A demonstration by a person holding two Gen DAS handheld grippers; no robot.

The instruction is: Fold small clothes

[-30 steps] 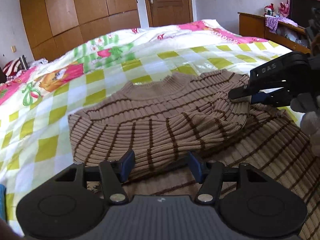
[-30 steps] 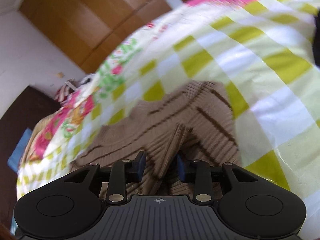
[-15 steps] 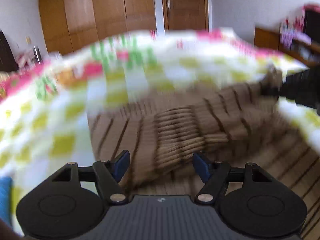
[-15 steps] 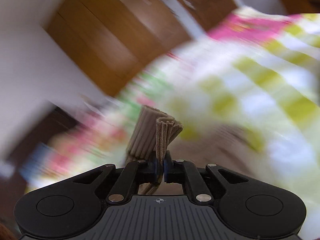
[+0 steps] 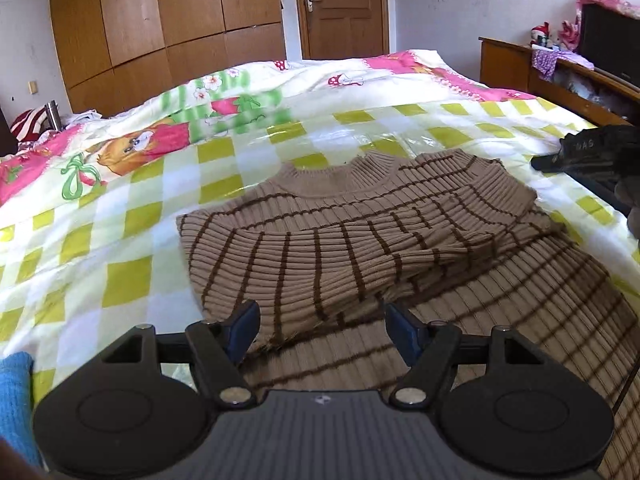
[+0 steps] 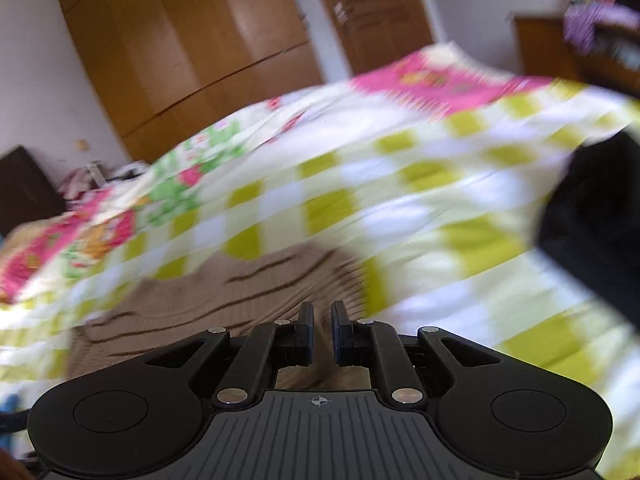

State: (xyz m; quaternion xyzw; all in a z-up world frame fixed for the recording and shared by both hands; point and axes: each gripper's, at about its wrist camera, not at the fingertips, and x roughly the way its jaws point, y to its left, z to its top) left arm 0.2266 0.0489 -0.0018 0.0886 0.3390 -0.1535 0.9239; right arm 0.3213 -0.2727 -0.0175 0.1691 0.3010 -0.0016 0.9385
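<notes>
Pretty lived-in bedroom: bed (image 5: 120, 248) with a checked yellow-green and pink cartoon quilt (image 5: 132, 148), big wooden wardrobe (image 5: 160, 28) behind it, a brown door (image 5: 344, 8), cluttered wooden shelf (image 5: 520, 64) off right.

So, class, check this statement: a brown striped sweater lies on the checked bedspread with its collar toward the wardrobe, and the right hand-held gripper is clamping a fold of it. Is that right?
Not quite. The sweater does lie on the bedspread, collar toward the wardrobe, but the right hand-held gripper clamps nothing: the right wrist view shows an empty gap as its jaws open.
</notes>
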